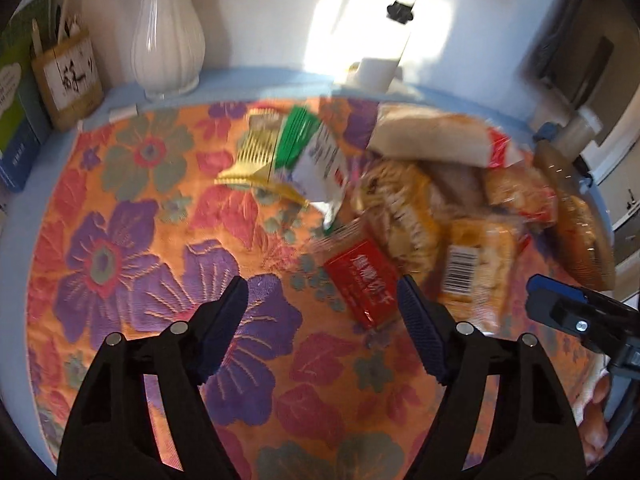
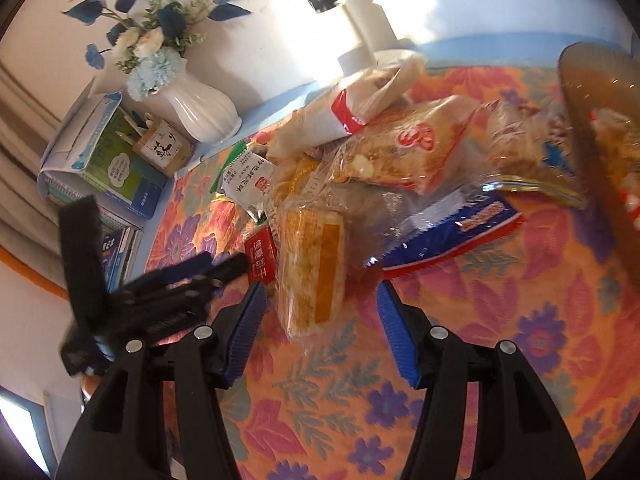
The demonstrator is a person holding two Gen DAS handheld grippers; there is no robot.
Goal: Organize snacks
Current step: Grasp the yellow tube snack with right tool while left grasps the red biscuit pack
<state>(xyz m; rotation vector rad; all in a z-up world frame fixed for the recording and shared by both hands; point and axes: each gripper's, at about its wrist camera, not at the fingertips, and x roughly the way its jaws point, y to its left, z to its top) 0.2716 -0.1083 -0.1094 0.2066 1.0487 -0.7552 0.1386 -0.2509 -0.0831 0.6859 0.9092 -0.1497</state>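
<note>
Both claws stand apart with nothing between their fingers: the left claw hovers over the cloth just short of a red packet, and the right claw straddles the near end of a yellow cake pack. That pack lies at the front of the snack heap, which sprawls across the far half of the table, the red packet tucked against its left side and a blue bag against its right. An amber bowl sits at the heap's right edge, seemingly with some snacks already in it. The wrappers are thin, glossy and crinkly, mostly soft pillows with crimped ends; the red packet looks flatter and stiffer. My worry is the overlap: closing on the cake pack may catch the clear film of a neighbour and drag the pile, or crush the soft cake inside. Slick film could also slip from ribbed pads. The quilted cloth could bunch under a low finger. A white ribbed vase stands well back.
</note>
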